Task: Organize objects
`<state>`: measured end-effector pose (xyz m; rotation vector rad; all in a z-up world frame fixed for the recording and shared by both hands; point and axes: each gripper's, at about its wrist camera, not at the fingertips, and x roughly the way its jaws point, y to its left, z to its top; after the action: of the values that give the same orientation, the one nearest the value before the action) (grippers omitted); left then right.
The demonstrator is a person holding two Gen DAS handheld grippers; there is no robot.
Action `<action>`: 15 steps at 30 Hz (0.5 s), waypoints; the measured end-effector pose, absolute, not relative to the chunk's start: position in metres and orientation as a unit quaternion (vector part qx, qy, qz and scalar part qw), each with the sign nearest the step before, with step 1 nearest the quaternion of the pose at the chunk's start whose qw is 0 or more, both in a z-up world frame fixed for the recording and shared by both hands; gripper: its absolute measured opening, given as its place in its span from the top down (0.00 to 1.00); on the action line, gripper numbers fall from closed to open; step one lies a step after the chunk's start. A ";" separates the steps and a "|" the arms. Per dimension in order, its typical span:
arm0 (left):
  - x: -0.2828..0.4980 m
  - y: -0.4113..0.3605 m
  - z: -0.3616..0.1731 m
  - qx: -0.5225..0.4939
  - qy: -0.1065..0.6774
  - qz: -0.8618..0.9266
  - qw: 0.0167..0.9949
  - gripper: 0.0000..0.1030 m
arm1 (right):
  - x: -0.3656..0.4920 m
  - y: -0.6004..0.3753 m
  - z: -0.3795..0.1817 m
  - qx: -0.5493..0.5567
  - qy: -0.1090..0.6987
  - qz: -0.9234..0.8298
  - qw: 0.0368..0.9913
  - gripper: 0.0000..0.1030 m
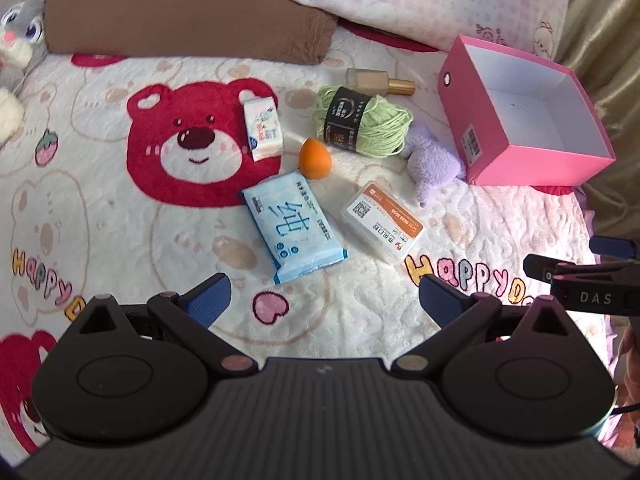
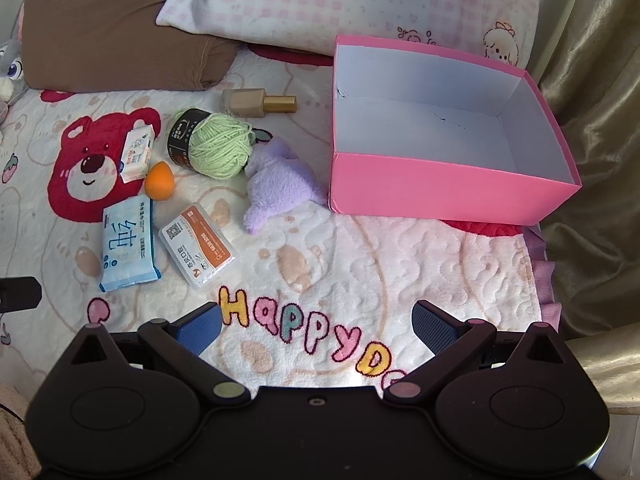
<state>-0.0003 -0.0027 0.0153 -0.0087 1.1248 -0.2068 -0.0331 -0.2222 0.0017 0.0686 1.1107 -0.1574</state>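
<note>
**Mia:** Both hand-held grippers are held wide apart, and nothing is gripped in them. The left hand-held gripper (image 1: pixel 324 300) is hung over the bed blanket (image 1: pixel 120 220), near the blue tissue pack (image 1: pixel 294 228). The right hand-held gripper (image 2: pixel 316 326) is hung over the "Happy" letters, well apart from the toys.

**Ben:** Has anything been put away yet?

**Mia:** Nothing, it seems. The pink box (image 2: pixel 440 188) is seen with only its white floor inside. So the very first step is judged to be in hand: something must be picked.

**Ben:** Where are the things kept now?

**Mia:** All are laid on the blanket, left of the box. The purple plush toy (image 2: pixel 276 184) is found just beside the box wall. The green yarn ball (image 2: pixel 218 150) is touched by the plush toy. The orange sponge egg (image 2: pixel 159 186), the small tissue pack (image 2: pixel 137 154), the clear plastic case (image 2: pixel 198 246) and the makeup bottle (image 2: pixel 256 103) are spread around them.

**Ben:** What is called for next?

**Mia:** One thing should be reached for, perhaps the blue tissue pack, since it is nearest the left one. The jaws must be brought down around it, closed softly, then it must be lifted and carried over the box wall.
</note>
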 end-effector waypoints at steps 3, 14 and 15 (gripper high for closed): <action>0.012 -0.011 0.023 0.028 0.522 -0.137 0.842 0.02 | -0.034 -0.222 0.005 0.034 0.504 -0.068 0.860 0.01; 0.072 -0.026 -0.005 0.062 0.442 -0.202 0.872 0.00 | -0.021 -0.223 -0.025 0.054 0.415 0.006 0.908 0.04; 0.080 -0.025 -0.014 0.050 0.447 -0.205 0.870 0.00 | -0.020 -0.222 -0.028 0.052 0.406 0.011 0.913 0.04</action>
<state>0.0797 -0.0248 -0.0137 0.1041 0.9341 -0.4291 -0.0203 -0.2220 -0.0279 0.1062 0.8359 0.0220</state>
